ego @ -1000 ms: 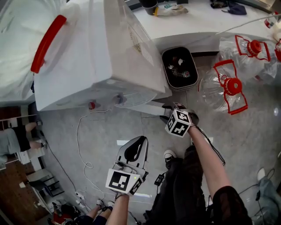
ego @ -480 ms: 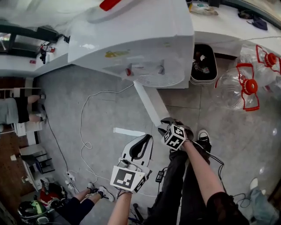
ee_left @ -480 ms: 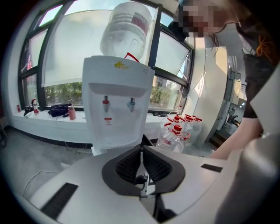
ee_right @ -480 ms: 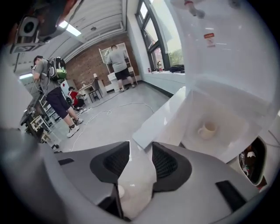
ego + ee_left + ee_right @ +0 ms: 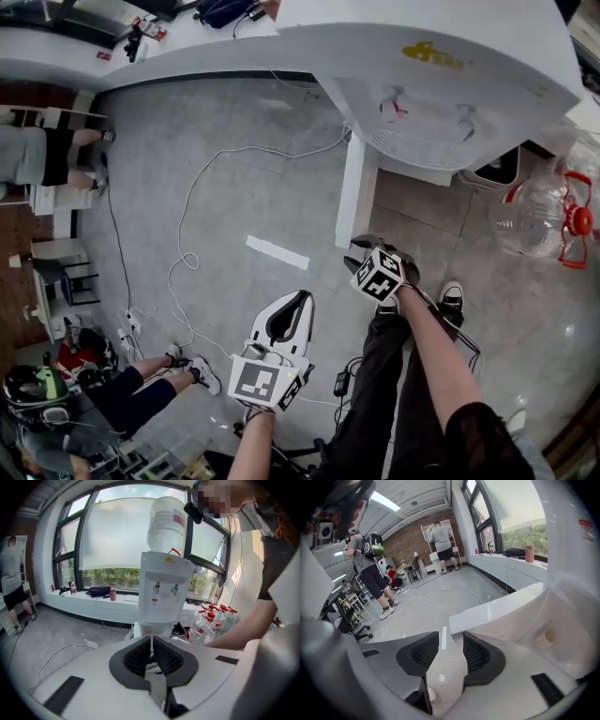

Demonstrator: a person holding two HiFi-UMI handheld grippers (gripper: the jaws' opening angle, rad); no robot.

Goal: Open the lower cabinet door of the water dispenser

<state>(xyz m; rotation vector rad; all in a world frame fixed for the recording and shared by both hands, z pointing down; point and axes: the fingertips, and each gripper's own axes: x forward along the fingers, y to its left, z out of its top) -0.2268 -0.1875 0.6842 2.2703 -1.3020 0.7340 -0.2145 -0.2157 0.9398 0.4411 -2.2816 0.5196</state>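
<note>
The white water dispenser stands at the top right of the head view, its two taps facing me. Its lower cabinet door is swung out, edge-on toward me. My right gripper sits just at the door's free end. In the right gripper view that gripper has its jaws apart with bare floor between them, and the door's edge lies just beyond the tips. My left gripper hangs lower left, away from the dispenser. In its own view the left gripper has its pads together and holds nothing, pointing at the dispenser.
A white cable loops over the grey floor beside a white strip. A clear bottle with a red handle and a black bin stand right of the dispenser. People stand at the left. My shoe is below the door.
The door has swung from nearly flat against the dispenser to standing straight out. Both grippers have drawn back from the dispenser, and the view has turned so the dispenser sits upper right.
</note>
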